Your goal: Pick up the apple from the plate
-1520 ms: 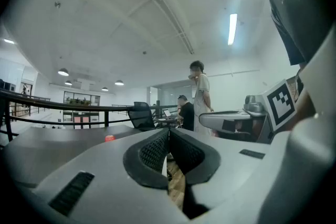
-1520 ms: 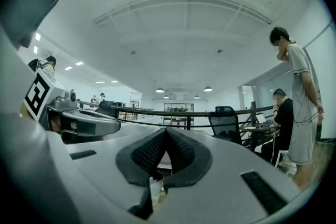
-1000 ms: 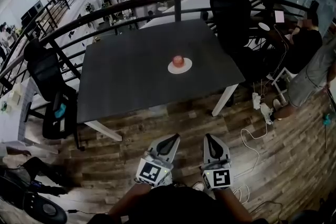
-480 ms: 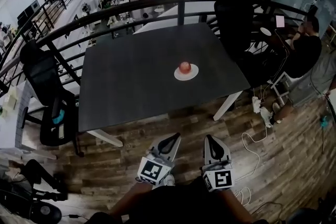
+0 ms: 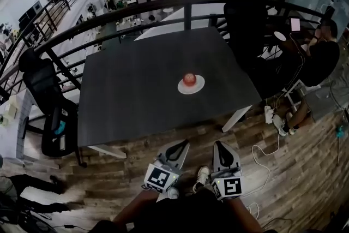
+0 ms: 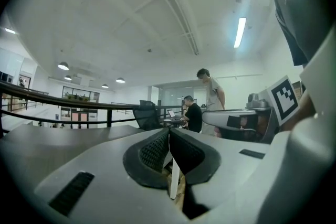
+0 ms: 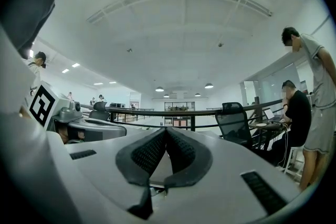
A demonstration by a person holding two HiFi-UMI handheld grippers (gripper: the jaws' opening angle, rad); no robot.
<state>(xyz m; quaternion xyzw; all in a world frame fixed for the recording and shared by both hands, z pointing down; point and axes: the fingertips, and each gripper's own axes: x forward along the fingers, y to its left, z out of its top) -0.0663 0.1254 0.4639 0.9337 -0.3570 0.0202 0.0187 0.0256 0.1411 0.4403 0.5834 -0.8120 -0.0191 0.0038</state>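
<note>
Nearest, short of the table (image 5: pixel 131 95), the left gripper (image 5: pixel 178 146) and right gripper (image 5: pixel 222 147) are held side by side over the wood floor (image 5: pixel 283 183), each with its jaws pressed together and nothing between them. Further on, the apple (image 5: pixel 189 78) is seen on the white plate (image 5: pixel 199 85), right of the table's middle, well apart from both grippers. Beyond the table's far edge, a black railing (image 5: pixel 163 4) is seen.
</note>
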